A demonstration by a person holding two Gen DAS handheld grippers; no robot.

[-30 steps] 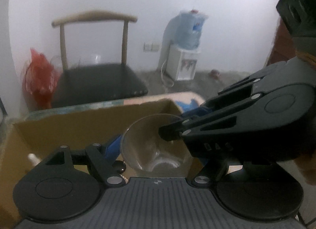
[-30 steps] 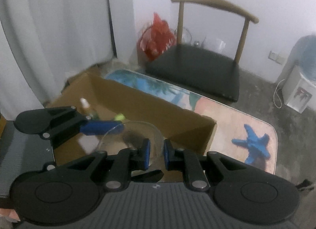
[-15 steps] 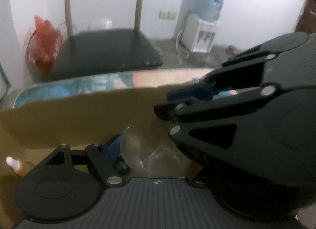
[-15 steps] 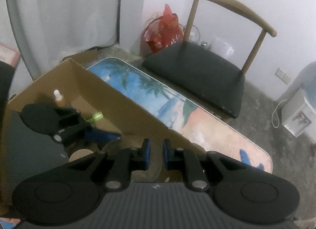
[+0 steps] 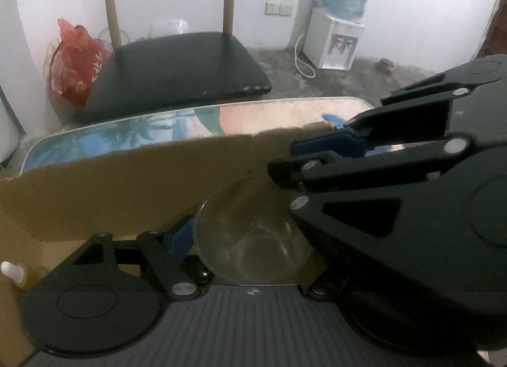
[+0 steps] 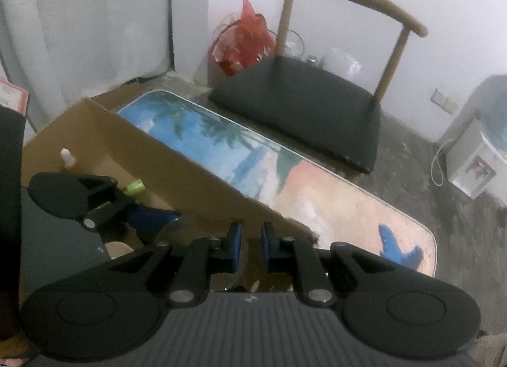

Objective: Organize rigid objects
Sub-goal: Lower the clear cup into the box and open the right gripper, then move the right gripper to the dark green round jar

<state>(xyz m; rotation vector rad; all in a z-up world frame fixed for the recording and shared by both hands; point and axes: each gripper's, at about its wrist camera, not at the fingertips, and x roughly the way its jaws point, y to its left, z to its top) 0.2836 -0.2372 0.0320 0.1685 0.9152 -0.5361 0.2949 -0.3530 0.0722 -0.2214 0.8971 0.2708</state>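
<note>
Glass: a clear tumbler (image 5: 253, 237) sits between the left tongs (image 5: 250, 234), low inside the cardboard box (image 5: 133, 189), near its far wall.
Left tongs: spread wide around the glass body; one blue pad (image 5: 180, 235) lies against its left side, the other pad is hidden behind the right tongs, so the hold reads as a grip across the widest part, though the second contact cannot be seen.
Right tongs: the right tongs (image 6: 250, 248) are almost fully closed, only a thin slit between the blue pads; in the left wrist view they reach over the glass rim, and the slit probably pinches the glass wall, but the transparent edge is too faint to confirm.
Reason for hold: two grips on a slippery, breakable thing likely steady it while it goes down into the box.
Axis and mouth: the long axis tilts towards the left camera, mouth facing up and back at it, base down towards the box floor.
Box contents: a small white-capped bottle (image 6: 67, 157) and a green-tipped item (image 6: 134, 187) lie at the left end, apart from the glass.
Surface: the box rests on the printed surface (image 6: 221, 145), a chair (image 6: 304, 97) beyond it.
</note>
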